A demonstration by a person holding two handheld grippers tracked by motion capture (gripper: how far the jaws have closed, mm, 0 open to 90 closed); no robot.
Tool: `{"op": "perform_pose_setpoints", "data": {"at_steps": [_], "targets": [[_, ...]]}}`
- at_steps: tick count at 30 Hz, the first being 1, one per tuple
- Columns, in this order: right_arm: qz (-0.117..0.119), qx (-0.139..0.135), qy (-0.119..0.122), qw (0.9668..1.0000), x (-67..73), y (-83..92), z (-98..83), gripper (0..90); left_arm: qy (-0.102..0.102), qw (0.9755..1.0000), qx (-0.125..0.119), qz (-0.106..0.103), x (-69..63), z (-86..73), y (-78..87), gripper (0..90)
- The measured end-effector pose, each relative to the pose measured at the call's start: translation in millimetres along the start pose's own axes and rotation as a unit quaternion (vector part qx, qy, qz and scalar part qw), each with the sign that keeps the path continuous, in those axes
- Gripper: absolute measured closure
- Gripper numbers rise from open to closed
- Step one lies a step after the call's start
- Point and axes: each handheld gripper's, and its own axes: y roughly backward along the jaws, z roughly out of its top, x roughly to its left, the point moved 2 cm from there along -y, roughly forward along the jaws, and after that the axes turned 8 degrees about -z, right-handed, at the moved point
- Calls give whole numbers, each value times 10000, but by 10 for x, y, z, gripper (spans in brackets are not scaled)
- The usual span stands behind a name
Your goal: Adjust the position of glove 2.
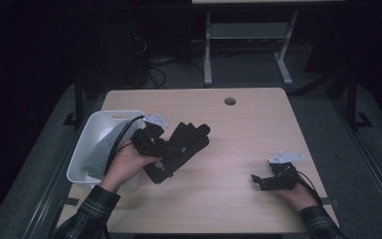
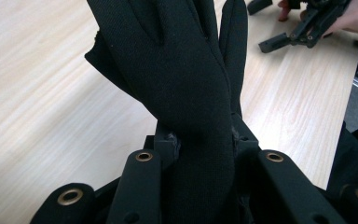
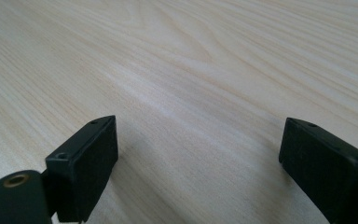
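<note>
A black glove [image 1: 191, 137] lies partly lifted over the left-middle of the wooden table [image 1: 238, 134], its fingers pointing away to the right. My left gripper [image 1: 166, 148] is shut on the glove around the palm. In the left gripper view the glove [image 2: 182, 84] rises from between the closed jaws of my left gripper [image 2: 203, 140]. My right gripper [image 1: 257, 182] rests low at the table's front right, open with nothing in it. In the right gripper view its jaws stand wide apart around my right gripper [image 3: 198, 149], over bare wood.
A white plastic bin [image 1: 90, 130] sits at the table's left edge with a grey cloth [image 1: 98, 155] inside, just behind the left hand. A round cable hole [image 1: 230, 101] is near the far edge. A metal table frame [image 1: 207, 50] stands beyond.
</note>
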Motion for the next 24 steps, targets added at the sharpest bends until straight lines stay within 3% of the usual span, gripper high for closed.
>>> {"op": "perform_pose_setpoints", "data": {"at_steps": [11,24], "targets": [[-2,-13,19,10000,-1,-3,1,110,208,9991,-143,347,220,-102,433,706],[7,-8,25,10000,0,-3,1,107,619,9949,-307,740,484,-341,824,706]]}}
